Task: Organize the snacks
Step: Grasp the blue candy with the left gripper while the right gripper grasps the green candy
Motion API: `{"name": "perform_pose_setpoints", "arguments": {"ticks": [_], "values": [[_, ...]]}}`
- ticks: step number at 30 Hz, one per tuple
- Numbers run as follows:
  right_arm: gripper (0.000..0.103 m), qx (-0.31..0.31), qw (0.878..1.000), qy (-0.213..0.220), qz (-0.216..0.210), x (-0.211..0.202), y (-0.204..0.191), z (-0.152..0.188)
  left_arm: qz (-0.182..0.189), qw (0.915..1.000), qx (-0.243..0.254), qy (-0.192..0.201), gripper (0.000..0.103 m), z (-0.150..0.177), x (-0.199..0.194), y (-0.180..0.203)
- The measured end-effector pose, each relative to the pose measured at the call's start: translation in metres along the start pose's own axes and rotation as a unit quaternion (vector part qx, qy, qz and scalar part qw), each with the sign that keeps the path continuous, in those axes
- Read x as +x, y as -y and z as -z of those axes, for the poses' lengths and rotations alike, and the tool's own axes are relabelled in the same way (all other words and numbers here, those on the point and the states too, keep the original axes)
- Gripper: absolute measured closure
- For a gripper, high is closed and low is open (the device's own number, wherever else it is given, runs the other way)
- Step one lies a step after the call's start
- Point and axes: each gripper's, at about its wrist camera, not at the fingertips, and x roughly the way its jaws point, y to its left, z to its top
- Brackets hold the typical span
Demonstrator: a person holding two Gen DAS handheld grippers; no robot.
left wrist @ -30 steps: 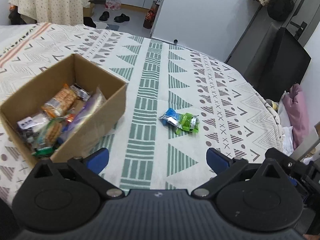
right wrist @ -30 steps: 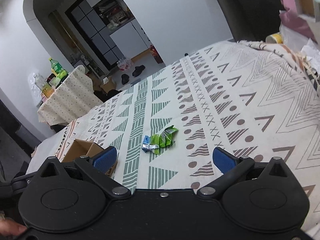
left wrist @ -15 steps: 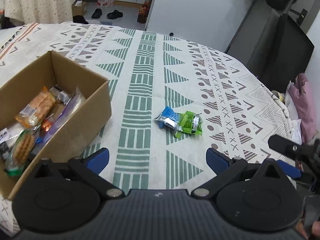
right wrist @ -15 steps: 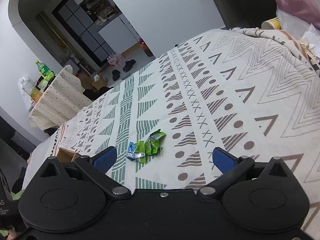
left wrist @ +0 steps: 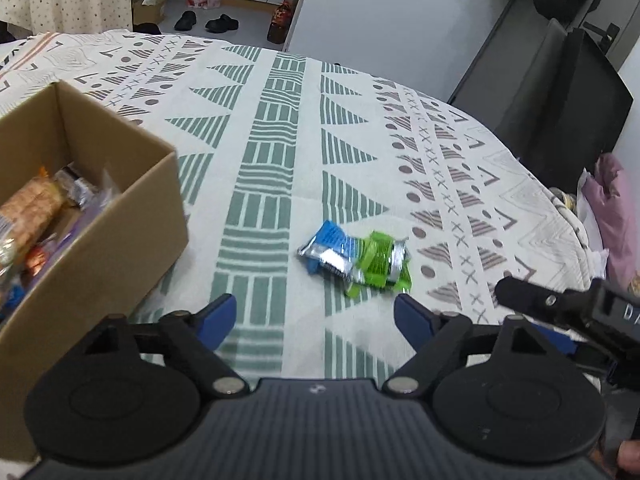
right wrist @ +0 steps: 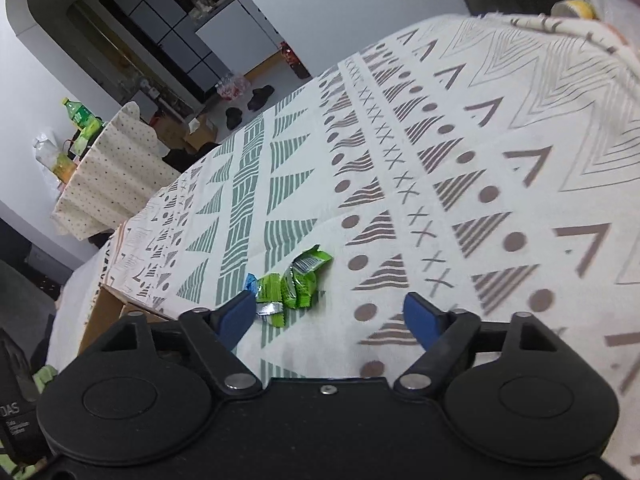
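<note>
Two shoes [left wrist: 206, 22] beyond patterned cloth [left wrist: 280, 128]

Patterned cloth [left wrist: 280, 128]: bare across the middle & far side, free passage from all sides. Obstacles: cardboard box [left wrist: 100, 240], upright walls, part-full of wrapped snacks, open top, standing well left of the packet cluster. Blue packet [left wrist: 326, 246] & green packets [left wrist: 380, 260] lie flat, touching, clear cloth all round them. Right gripper [left wrist: 560, 304] reaches in from the right, near the green packets. Cloth edge at right: pink fabric [left wrist: 616, 216], clutter.
</note>
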Motion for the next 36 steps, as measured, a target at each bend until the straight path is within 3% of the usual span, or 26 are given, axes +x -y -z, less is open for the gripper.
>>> {"name": "perform_pose_setpoints", "arguments": {"ticks": [9,18,20,23,28,36], "values": [[0.033,0.019,0.999,-0.013,-0.028,0.036,0.002,-0.010,0.022,0.9997,-0.005,-0.010,0.036,-0.018,0.039,0.004],[0.038,0.031,0.999,-0.028,-0.022,0.058,0.015,-0.015,0.019,0.9994,0.007,-0.029,0.037,-0.032,0.074,0.014],[0.038,0.033,0.999,-0.027,-0.025,0.060,0.014,-0.016,0.024,0.9993,0.008,-0.028,0.040,-0.032,0.077,0.014],[0.038,0.033,0.999,-0.026,-0.028,0.062,0.014,-0.016,0.021,0.9993,0.009,-0.030,0.055,-0.032,0.079,0.014],[0.038,0.033,0.999,-0.024,-0.025,0.064,0.013,-0.017,0.024,0.9991,0.010,-0.033,0.067,-0.035,0.075,0.011],[0.038,0.007,1.000,-0.021,-0.009,0.078,-0.006,-0.019,0.019,0.9994,0.003,-0.030,0.069,-0.035,0.063,0.003]]}}
